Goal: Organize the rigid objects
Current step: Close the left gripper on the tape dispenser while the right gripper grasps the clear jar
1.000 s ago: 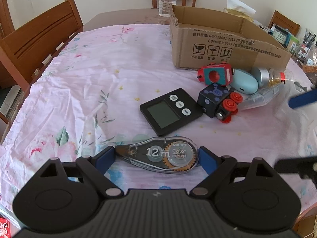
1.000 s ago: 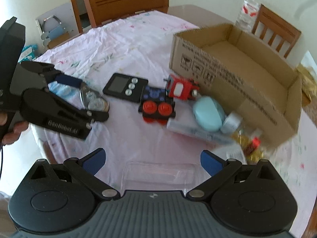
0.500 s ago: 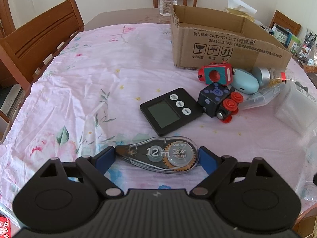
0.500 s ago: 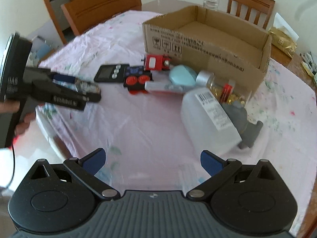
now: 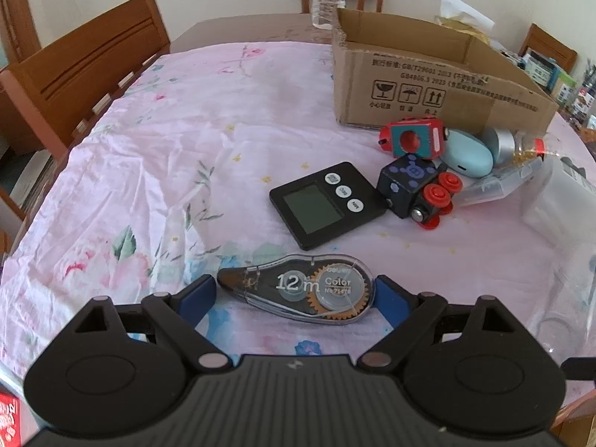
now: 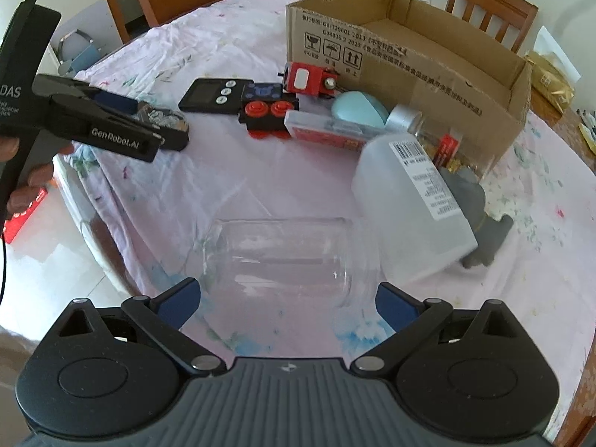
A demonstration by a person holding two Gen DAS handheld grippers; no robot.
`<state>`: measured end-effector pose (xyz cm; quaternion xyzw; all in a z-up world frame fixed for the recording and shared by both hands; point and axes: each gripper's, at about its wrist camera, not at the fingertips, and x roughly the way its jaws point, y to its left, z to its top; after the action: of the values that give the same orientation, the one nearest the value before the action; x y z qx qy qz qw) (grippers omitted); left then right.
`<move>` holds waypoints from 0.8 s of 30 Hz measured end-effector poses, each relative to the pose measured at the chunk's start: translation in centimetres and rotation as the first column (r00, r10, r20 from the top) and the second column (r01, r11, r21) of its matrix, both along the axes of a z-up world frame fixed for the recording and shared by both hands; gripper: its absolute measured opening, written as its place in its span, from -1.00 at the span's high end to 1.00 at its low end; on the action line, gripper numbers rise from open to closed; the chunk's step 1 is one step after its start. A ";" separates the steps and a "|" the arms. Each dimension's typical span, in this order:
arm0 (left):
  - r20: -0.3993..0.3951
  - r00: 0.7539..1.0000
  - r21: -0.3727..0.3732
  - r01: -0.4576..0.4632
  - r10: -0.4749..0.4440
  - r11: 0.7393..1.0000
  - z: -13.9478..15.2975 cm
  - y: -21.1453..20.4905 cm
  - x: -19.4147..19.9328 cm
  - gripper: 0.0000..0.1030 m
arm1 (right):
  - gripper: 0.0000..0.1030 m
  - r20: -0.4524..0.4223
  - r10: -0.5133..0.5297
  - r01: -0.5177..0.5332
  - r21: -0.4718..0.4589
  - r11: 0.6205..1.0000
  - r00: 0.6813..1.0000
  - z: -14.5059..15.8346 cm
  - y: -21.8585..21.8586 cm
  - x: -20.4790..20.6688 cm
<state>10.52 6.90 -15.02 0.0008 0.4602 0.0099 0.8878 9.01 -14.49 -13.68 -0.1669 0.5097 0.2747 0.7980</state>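
Risks, left to right:

- Left gripper (image 5: 296, 294): your jaws have just been opening and stand wide, with the tape roller (image 5: 298, 292) lying flat on the desk (image 5: 167, 149) between them. The pads look about level with its two ends; whether they still touch it cannot be told. Close off-centre and the slick, tapered shell may pivot or squirt out sideways.
- Timer (image 5: 326, 205): just beyond the roller. A forward sweep could nudge it into the toy block (image 5: 413, 188).
- Right gripper (image 6: 287, 298): jaws wide, nothing held. The jar (image 6: 283, 257) lies on its side between them, mouth toward the camera, apparently untouched. It is round and clear: it may roll on the wrinkled cloth, and its edges are hard to judge.
- Bottle (image 6: 413, 205): just beside the jar on the right; a wide approach could knock it.

Things to organize:

- Roller: clear teardrop casing, grey spool, toothed wheel, printed label.
- Jar: colourless, see-through, empty by the look of it.
- Box (image 6: 409, 67): open, brown cardboard, at the far side of the desk; likely the destination. The remaining pieces cluster against its near wall.
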 end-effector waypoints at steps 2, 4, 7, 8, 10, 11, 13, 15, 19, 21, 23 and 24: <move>-0.002 1.000 0.000 -0.021 0.021 1.000 -0.1 0.1 -0.1 -0.85 | -0.98 0.014 -0.003 0.003 0.003 1.000 1.000 0.0 0.4 0.3; -0.003 0.999 -0.005 -0.039 0.039 0.999 -0.1 0.1 -0.1 -0.86 | -0.98 0.025 -0.014 0.014 0.003 1.000 1.000 -0.1 0.8 0.6; -0.005 0.999 -0.001 -0.050 0.050 0.999 -0.1 0.0 0.0 -0.86 | -0.98 0.034 -0.036 0.035 0.017 0.999 0.999 -0.1 1.2 1.3; -0.001 0.999 0.003 -0.046 0.046 0.999 -0.1 0.0 0.1 -0.86 | -0.98 0.036 -0.038 0.037 0.022 0.999 0.999 -0.1 1.4 1.4; 0.014 1.000 0.018 -0.017 0.017 1.000 -0.2 -0.1 0.4 -0.88 | -0.98 0.042 -0.036 0.035 0.020 0.999 0.998 -0.1 1.7 1.7; 0.013 1.000 0.021 -0.007 0.006 1.000 -0.2 0.0 0.6 -0.88 | -0.98 0.047 -0.034 0.034 0.018 0.999 0.998 -0.1 1.8 1.8; 0.007 1.000 0.019 0.011 -0.012 1.000 -0.1 0.1 1.0 -0.88 | -0.98 0.053 -0.037 0.036 0.017 0.999 0.998 -0.2 2.0 1.9; 0.008 0.999 0.028 0.037 -0.037 0.999 -0.1 0.1 0.9 -0.88 | -0.98 0.054 -0.042 0.041 0.022 0.999 0.998 -0.1 2.1 2.0; 0.003 0.998 0.012 0.060 -0.061 0.998 -0.2 0.2 0.6 -0.88 | -0.97 0.059 -0.057 0.056 0.026 0.998 0.997 -0.2 2.1 2.3; -0.003 0.998 0.002 0.068 -0.068 0.998 -0.2 0.3 0.4 -0.88 | -0.96 0.063 -0.066 0.064 0.025 0.998 0.996 -0.2 2.3 2.4; -0.002 0.997 0.000 0.080 -0.080 0.997 -0.2 0.3 0.2 -0.88 | -0.96 0.066 -0.066 0.065 0.023 0.998 0.996 -0.2 2.5 2.5; 0.002 0.996 -0.002 0.084 -0.084 0.996 -0.3 0.3 0.2 -0.88 | -0.94 0.067 -0.068 0.067 0.017 0.998 0.995 -0.2 2.6 2.6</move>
<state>10.70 7.24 -15.29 0.0193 0.4590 -0.0280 0.8878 11.57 -11.86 -13.88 -0.1531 0.4857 0.2454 0.8249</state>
